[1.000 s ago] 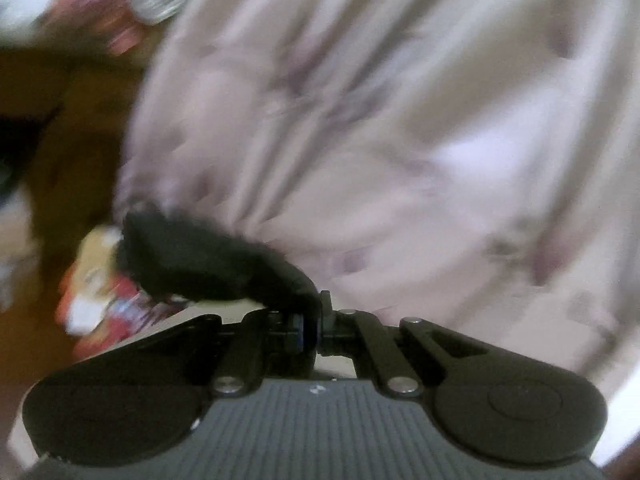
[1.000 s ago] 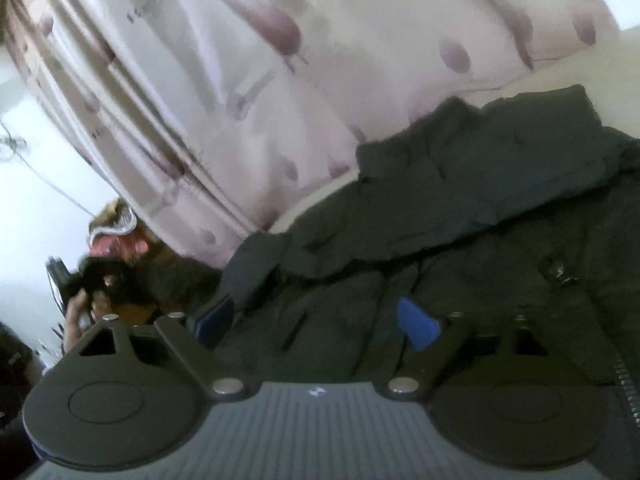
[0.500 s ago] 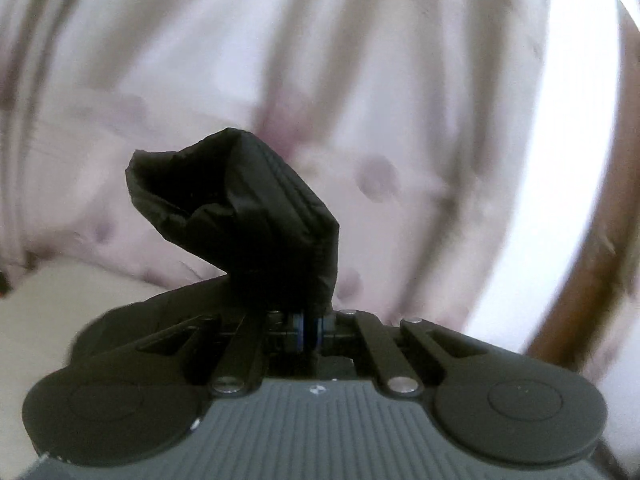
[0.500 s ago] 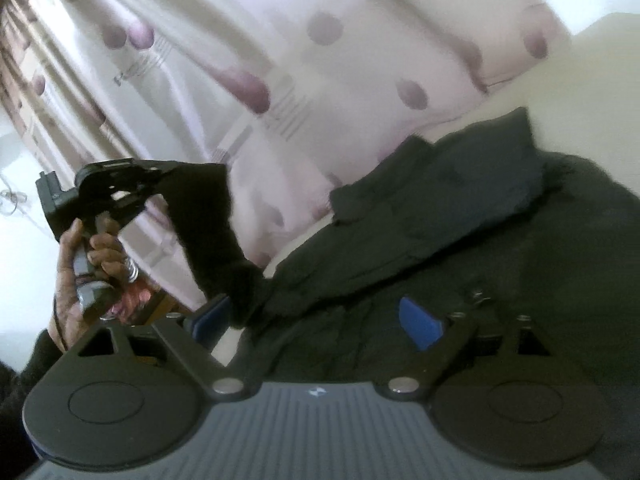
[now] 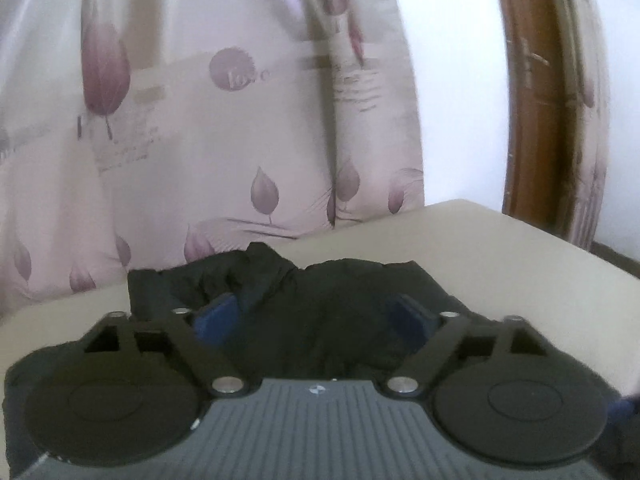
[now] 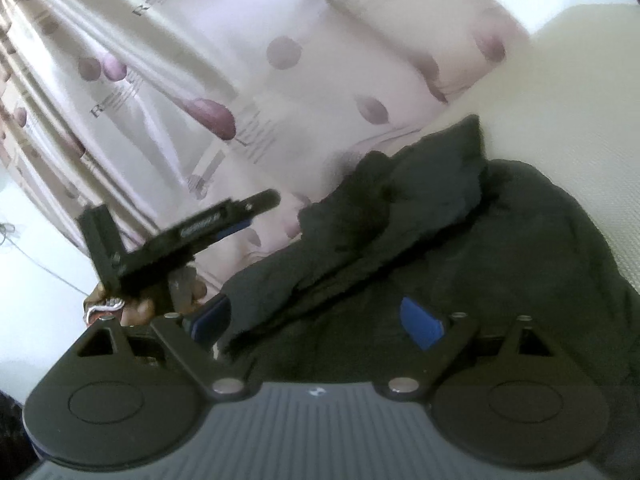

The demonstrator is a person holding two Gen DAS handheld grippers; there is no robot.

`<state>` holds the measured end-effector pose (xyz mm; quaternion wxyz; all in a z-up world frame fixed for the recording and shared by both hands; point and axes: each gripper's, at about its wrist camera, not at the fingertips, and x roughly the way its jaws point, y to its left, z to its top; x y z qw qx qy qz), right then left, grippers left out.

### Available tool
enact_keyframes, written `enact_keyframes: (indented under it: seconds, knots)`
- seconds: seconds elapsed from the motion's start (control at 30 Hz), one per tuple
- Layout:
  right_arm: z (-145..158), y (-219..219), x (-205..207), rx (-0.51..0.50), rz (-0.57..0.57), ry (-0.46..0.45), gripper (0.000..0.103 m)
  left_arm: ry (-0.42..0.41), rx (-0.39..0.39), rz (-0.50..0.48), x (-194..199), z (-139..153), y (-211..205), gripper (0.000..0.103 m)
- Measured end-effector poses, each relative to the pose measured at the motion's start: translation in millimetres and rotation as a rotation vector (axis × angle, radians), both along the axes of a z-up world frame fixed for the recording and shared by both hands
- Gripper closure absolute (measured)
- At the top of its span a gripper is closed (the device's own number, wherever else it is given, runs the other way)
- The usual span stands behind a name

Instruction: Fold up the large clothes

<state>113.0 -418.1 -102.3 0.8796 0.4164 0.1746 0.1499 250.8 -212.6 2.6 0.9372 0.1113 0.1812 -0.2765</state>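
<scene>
Left hand-held gripper: we see both blue pads spread wide, nothing between them, dark cloth lying under and ahead of the gap. From the right wrist view the same tool hangs in the air off to the side of the garment, gripped by a hand; from that angle we can't read its opening.

Right hand-held gripper: jaws wide apart too, holding nothing, poised low above the near part of the jacket.

Jacket is black, padded-looking, spread on a pale surface, its far edge near the patterned curtain. In the right view a flap or sleeve lies doubled over the body along the curtain side, so we judge one fold is down. In the left view the far edge of the jacket is rumpled, not squared off.

Progress, our read: early to middle. One side looks folded in; the rest of the body is spread broad and loose toward the right edge of the frame. Left to do, we'd guess: bring in the other side, then fold the length over, then smooth. Neither tool has a grip now, so a fresh grasp comes first. Bulky fabric may spring open again.

Wood frame stands behind the curtain, off the work.
</scene>
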Motion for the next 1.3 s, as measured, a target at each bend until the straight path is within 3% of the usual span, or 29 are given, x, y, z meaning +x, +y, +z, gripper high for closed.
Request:
enact_keyframes:
  seconds: [0.17,0.23,0.33,0.43,0.6,0.77,0.8,0.83,0.87,1.0,1.1,1.3]
  knots:
    - [20,0,9,-0.073,0.008,-0.031,0.01,0.02,-0.053,0.029,-19,-4,22,0.007]
    - [33,-3,19,-0.13,0.0,-0.055,0.004,0.046,-0.077,0.049,-27,-6,42,0.006]
    - [50,-10,51,-0.222,-0.003,-0.071,0.003,0.093,-0.079,0.124,-28,-15,73,0.007]
    - [60,-14,102,-0.287,0.023,-0.049,0.003,0.154,-0.13,0.204,-24,-20,113,0.008]
    - [51,-3,187,-0.425,0.044,0.071,0.003,0.159,-0.175,0.316,-13,-10,168,0.007]
    - [30,18,240,-0.492,0.106,0.168,0.004,0.121,-0.163,0.398,3,0,204,0.005]
    - [28,23,243,-0.513,0.133,0.158,0.012,0.111,-0.158,0.414,8,2,209,0.004]
    - [27,28,245,-0.544,0.146,0.15,0.061,0.099,-0.157,0.431,13,4,215,0.003]
    - [28,33,245,-0.58,0.145,0.153,0.086,0.092,-0.162,0.45,19,7,222,0.003]
    - [41,26,222,-0.635,0.075,0.065,0.089,0.134,-0.241,0.509,49,13,255,0.002]
    - [36,16,221,-0.722,0.012,0.106,0.094,0.259,-0.298,0.512,83,12,276,0.002]
    - [24,8,221,-0.666,0.022,0.109,0.094,0.571,-0.519,0.422,148,-27,312,0.012]
